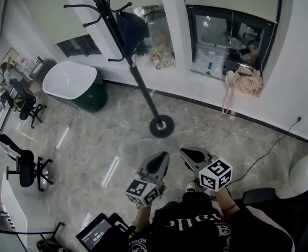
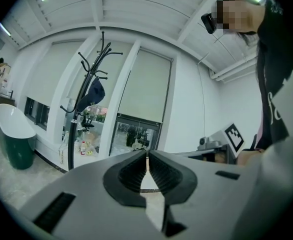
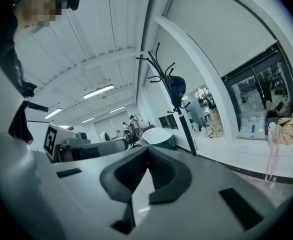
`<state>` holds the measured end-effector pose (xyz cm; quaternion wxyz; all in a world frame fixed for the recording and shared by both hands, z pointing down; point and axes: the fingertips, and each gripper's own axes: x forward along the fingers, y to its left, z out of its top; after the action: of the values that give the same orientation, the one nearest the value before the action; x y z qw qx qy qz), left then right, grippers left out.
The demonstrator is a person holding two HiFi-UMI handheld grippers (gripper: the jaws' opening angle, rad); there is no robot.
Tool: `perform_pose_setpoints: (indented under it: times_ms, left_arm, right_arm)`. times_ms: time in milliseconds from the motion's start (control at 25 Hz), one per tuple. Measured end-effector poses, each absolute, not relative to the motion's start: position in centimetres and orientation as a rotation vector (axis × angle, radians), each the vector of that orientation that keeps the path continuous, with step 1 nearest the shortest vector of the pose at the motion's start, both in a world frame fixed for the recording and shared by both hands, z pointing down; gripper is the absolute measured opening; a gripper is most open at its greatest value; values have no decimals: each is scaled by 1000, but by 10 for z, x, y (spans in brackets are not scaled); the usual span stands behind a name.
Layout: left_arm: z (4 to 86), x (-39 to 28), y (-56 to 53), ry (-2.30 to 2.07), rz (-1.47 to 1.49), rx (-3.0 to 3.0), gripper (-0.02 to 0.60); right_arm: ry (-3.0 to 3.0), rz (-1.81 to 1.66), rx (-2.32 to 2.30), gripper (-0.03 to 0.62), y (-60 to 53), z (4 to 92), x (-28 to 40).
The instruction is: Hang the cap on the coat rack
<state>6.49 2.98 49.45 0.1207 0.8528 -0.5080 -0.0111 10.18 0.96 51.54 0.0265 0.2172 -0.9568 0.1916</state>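
While the grey marbled floor (image 1: 91,140) is filling most of the head view, the white bathtub (image 1: 72,83) with its dark green outside is sitting over at the left, close to the window wall. Right of it the black coat rack (image 1: 138,83) is standing upright on its round base, its curved hooks fanning out at the top. A black office chair (image 1: 25,169) is waiting at the far left edge, well apart from the rack.

Down low, near the person's body, the two grippers are pointing side by side toward the rack's base, well short of it. The left gripper (image 1: 162,159) is holding its jaws together, ribbed pads meeting at the tips in its own view (image 2: 147,156), and nothing is sitting between them. The right gripper (image 1: 188,155) is doing the same, jaws closed tip to tip (image 3: 147,151) and empty.

Over on the window ledge at the right a beige bag (image 1: 246,80) is slumping against the glass.

And the dark cap (image 1: 132,31) is hanging high on the rack, draped off a hook just beside the pole. Both gripper views are catching it there too (image 2: 93,95) (image 3: 176,88), far from either set of jaws.
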Motion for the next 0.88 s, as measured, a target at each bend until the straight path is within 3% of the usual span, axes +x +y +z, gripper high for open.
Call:
perform_pose_setpoints:
  times_ms: [880]
  left_arm:
    - [507, -8, 146, -1491, -110, 2446, 5]
  right_arm:
    - [-2879, 608, 672, 17, 141, 530, 37]
